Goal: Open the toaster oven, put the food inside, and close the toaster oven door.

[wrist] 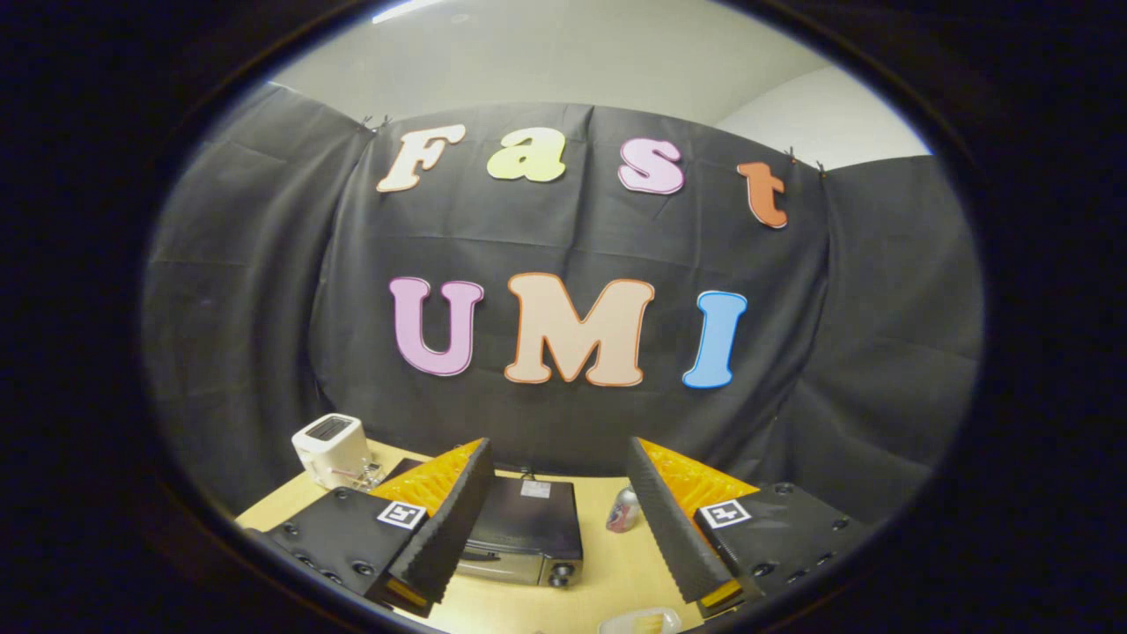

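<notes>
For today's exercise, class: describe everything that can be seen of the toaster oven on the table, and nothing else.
The toaster oven is a dark, boxy appliance with a silvery front, standing upright on the light wooden table. Its door looks closed, with a handle across the front and knobs at the front's right end. A pale label sits on its top. It lies between and beyond the fingers of the open gripper, which do not touch it.

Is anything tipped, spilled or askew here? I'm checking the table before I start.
Nothing stands out. The toaster oven sits closed between the open hand-held gripper's fingers, a can upright beside it, a white toaster upright behind.
</notes>
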